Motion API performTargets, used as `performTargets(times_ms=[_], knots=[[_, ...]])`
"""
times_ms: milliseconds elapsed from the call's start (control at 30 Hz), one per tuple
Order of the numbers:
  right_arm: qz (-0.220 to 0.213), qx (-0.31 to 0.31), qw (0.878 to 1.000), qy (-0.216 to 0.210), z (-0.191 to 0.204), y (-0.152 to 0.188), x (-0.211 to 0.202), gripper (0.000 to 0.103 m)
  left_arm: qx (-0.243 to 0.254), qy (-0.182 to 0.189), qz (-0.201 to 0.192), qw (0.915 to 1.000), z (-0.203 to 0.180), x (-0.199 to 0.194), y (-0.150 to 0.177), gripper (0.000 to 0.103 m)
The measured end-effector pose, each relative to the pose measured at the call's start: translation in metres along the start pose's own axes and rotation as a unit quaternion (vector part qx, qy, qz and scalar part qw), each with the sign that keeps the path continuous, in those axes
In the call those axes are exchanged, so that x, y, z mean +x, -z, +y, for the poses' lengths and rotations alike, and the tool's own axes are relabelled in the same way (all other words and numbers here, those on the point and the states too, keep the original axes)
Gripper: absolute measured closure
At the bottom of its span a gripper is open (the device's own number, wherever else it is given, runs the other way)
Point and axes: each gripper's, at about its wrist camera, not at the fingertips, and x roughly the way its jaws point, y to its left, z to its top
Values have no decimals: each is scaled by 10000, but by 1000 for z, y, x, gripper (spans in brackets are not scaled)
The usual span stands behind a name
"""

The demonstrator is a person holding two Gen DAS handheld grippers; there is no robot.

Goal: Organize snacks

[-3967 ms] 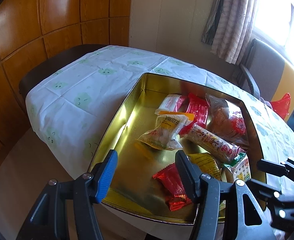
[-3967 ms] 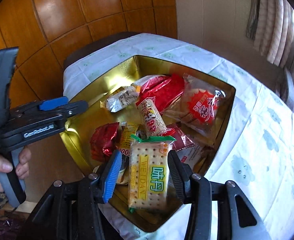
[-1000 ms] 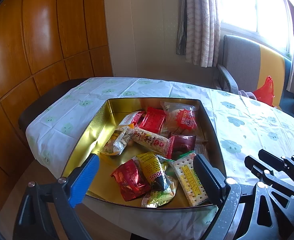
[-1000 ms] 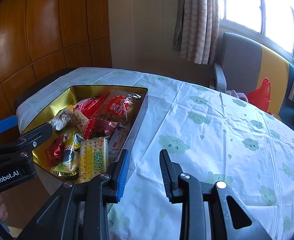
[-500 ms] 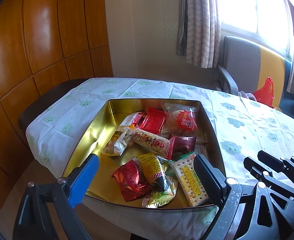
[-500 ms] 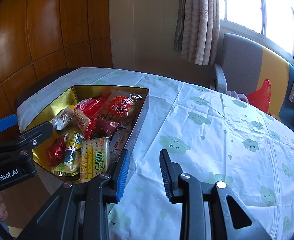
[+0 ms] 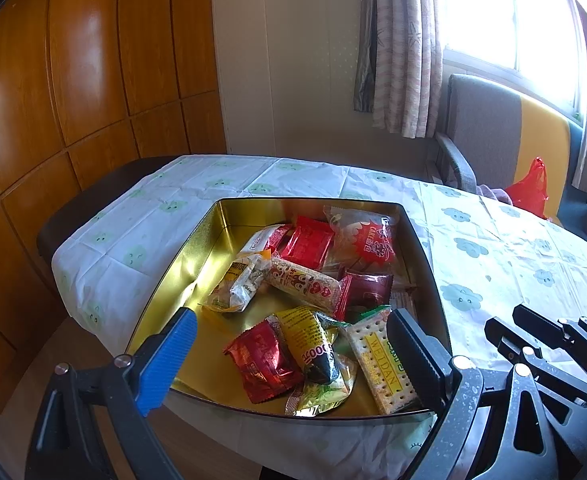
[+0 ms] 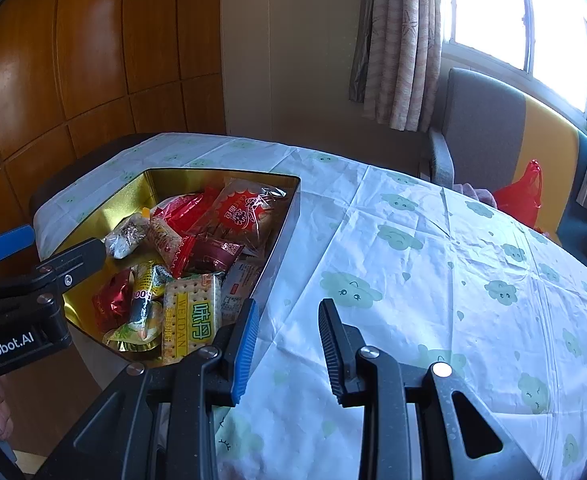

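A gold tin (image 7: 213, 236) (image 8: 285, 220) sits on the table's near left corner with several wrapped snacks inside. Among them are a WEIDAN cracker pack (image 7: 385, 368) (image 8: 191, 316), a red foil packet (image 7: 263, 358), a yellow and black packet (image 7: 313, 344) and a clear cake bag (image 7: 367, 236). My left gripper (image 7: 289, 360) is wide open and empty, held back above the tin's near edge. My right gripper (image 8: 289, 344) is open and empty, over the tablecloth just right of the tin.
The table wears a white cloth with green cloud faces (image 8: 433, 260). A grey and yellow chair (image 8: 493, 128) stands behind it with a red plastic bag (image 8: 521, 196). Wood panelling (image 7: 73, 80) lines the left wall, with a curtained window at the back right.
Four seconds ago my right gripper held the WEIDAN cracker pack over the tin; the pack now lies in the tin. Both grippers have drawn back. In the last second almost nothing has moved.
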Motion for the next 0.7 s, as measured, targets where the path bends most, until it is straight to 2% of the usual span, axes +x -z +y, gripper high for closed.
performTargets(times_ms=[700], knots=[[-1,-25,10000,-6,1,1,-1,72,-38,-28,-2,10000,3,0,1,6]])
